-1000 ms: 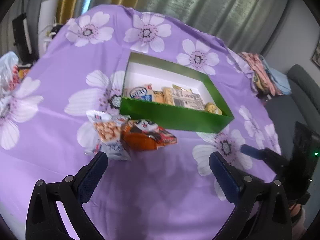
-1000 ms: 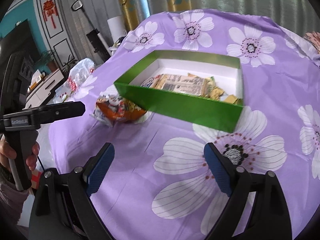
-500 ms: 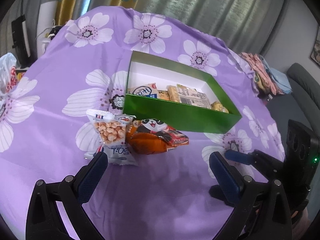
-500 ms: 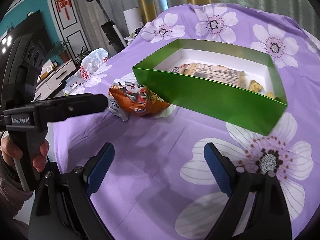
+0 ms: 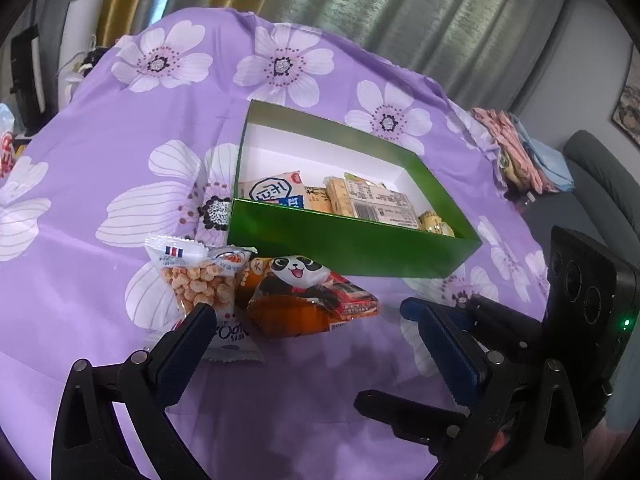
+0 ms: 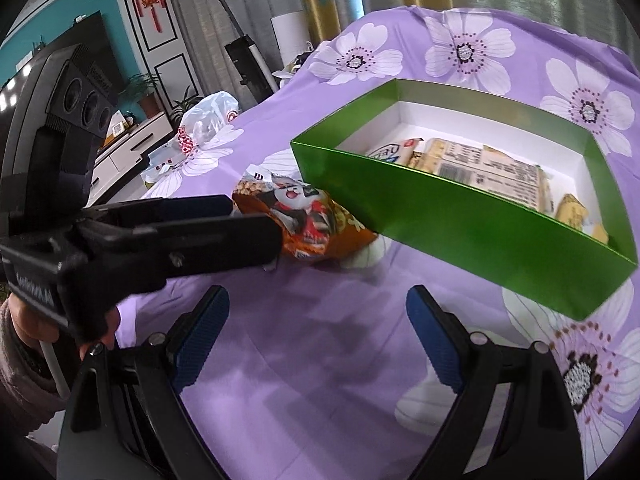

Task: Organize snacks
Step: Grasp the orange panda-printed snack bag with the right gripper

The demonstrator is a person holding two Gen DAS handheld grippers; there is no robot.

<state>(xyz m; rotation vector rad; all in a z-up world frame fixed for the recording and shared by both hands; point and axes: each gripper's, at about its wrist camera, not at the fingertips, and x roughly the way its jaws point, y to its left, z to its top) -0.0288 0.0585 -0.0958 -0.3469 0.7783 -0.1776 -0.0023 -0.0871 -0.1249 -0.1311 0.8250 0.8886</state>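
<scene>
A green box [image 5: 344,240] [image 6: 460,232] with a white inside holds several snack packs. In front of its near wall lie an orange panda snack bag [image 5: 308,300] [image 6: 308,220] and a clear bag of puffed balls [image 5: 200,284]. My left gripper [image 5: 316,328] is open just short of the two bags, its left fingertip over the clear bag's lower edge. My right gripper [image 6: 316,308] is open over bare cloth, nothing between its fingers, near the panda bag. The left gripper's body [image 6: 140,248] crosses the right wrist view and hides part of the panda bag.
A purple flowered cloth [image 5: 120,184] covers the table. A white plastic bag [image 6: 208,124] lies at the far left edge. Folded clothes [image 5: 516,140] and a grey sofa stand beyond the right edge. The right gripper's body [image 5: 576,304] is close beside my left fingers.
Both grippers have come closer to the two bags in front of the box. The right one swung left toward the panda bag, and the two grippers now stand nearer each other.
</scene>
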